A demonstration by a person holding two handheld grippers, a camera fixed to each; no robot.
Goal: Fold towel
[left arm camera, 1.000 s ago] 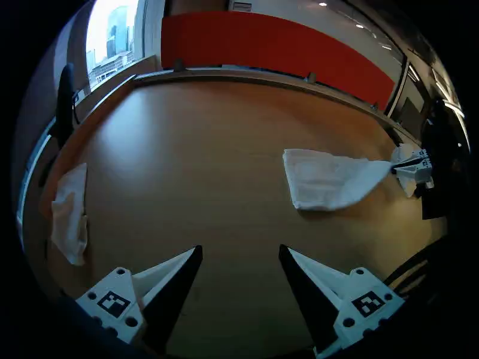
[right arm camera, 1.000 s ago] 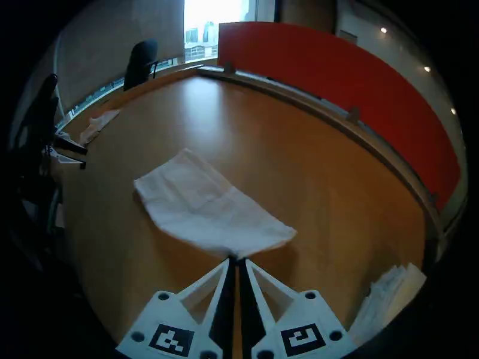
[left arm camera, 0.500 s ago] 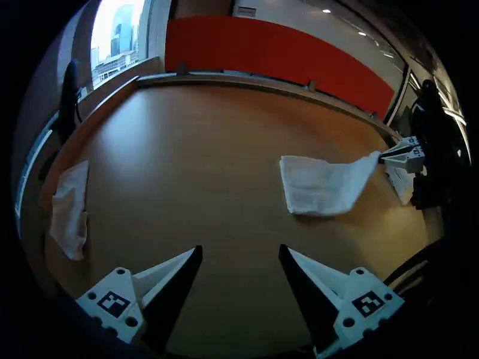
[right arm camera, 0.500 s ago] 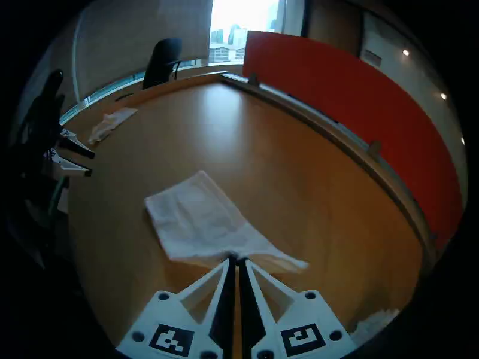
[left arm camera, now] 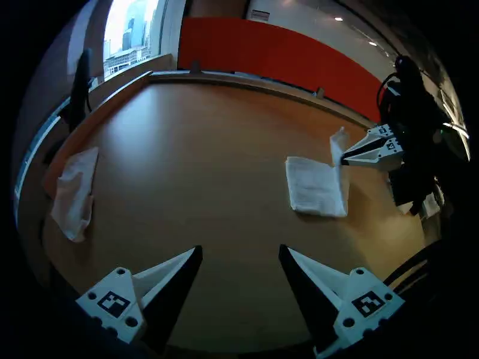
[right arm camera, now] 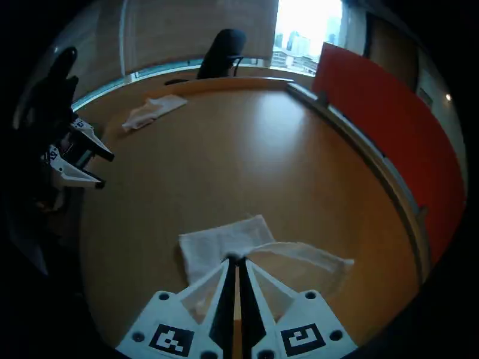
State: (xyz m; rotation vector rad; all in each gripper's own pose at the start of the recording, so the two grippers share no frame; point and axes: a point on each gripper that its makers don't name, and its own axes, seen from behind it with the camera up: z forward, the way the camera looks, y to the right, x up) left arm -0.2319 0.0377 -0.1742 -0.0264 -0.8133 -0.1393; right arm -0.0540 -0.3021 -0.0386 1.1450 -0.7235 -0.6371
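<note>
Pinching one edge of the white towel (right arm camera: pixel 224 245), the right claw (right arm camera: pixel 238 261) has both fingers pressed together on the cloth and holds that edge up off the tabletop (right arm camera: pixel 239 137). In the right gripper view the lifted edge runs off to the right as a loose band, while the flat part spreads ahead and to the left of the claw.

In the left gripper view the towel (left arm camera: pixel 316 188) lies right of the middle of the tabletop (left arm camera: pixel 197 155). Its flat part is a rectangle whose long axis runs away toward the red partition (left arm camera: pixel 281 57). The raised flap stands along the towel's right side, its tip pointing up beside the right claw (left arm camera: pixel 347 157).

The left claw (left arm camera: pixel 239 246) hangs over bare wood with its fingers wide apart and nothing between them, well apart from the towel. A second, crumpled white cloth (left arm camera: pixel 73 191) lies near the tabletop's left edge.
</note>
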